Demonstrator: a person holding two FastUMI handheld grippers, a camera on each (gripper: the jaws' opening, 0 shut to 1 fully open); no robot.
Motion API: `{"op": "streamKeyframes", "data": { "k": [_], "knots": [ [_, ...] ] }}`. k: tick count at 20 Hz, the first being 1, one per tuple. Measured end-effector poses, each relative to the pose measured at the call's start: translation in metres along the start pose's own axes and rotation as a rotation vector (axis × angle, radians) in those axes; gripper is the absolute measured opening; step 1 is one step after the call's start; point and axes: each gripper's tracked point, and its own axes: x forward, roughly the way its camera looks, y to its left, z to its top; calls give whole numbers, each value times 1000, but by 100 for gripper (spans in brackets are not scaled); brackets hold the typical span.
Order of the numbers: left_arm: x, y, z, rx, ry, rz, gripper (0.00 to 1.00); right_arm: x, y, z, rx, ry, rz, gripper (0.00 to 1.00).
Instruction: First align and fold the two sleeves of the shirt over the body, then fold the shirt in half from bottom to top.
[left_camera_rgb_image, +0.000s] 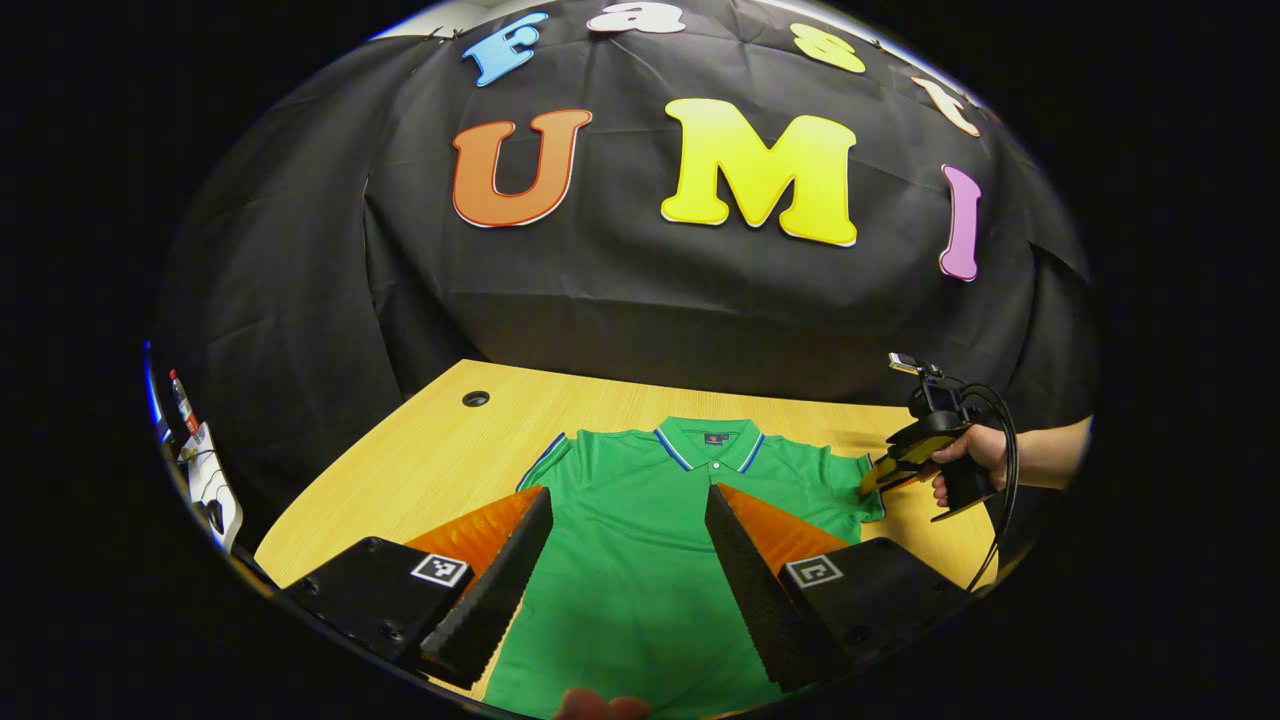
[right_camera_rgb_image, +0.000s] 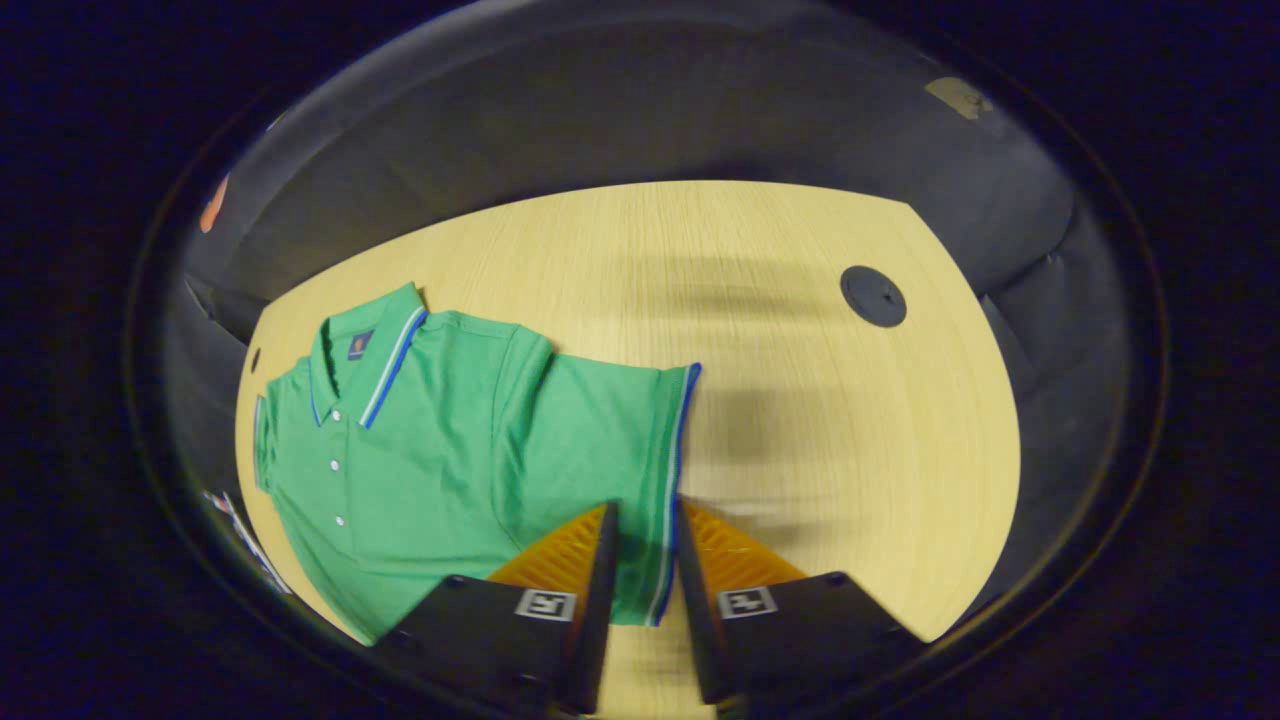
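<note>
The light wooden tabletop (right_camera_rgb_image: 780, 420) with visible grain carries a green short-sleeved polo shirt (right_camera_rgb_image: 440, 470) with blue-and-white trim, lying flat and face up, and has a round black cable cap (right_camera_rgb_image: 873, 296) near one far corner.

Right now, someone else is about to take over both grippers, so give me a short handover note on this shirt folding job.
Left gripper: open, hovering above the shirt's body, holding nothing.
Right gripper: fingers close together around the cuff edge of one sleeve; whether they actually press on it cannot be told. In the left gripper view it sits at the far sleeve, held by a hand.
Shirt: lies flat, front up, collar toward the booth wall, on the table.
Done: nothing folded yet.
Left: fold both sleeves over the body, then fold bottom to top.
</note>
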Motion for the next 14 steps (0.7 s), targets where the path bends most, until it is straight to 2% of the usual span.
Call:
{"op": "streamKeyframes", "data": {
  "k": [2, 5, 10, 13, 14],
  "knots": [
    [-4, 5, 1, 11, -7, -1, 99, 0, 2, 3, 108, -3, 42, 8],
    [-6, 16, 1, 12, -9, 9, 99, -6, 3, -7, 191, 25, 101, 2],
    [-9, 16, -3, -6, 9, -3, 99, -34, 9, 10, 239, -53, 138, 2],
    [-12, 18, 3, 23, -11, -6, 99, -54, 28, 13, 264, -72, 183, 2],
    [-13, 18, 5, 29, -17, -9, 99, -61, 38, 16, 266, -84, 198, 5]
  ]
}}
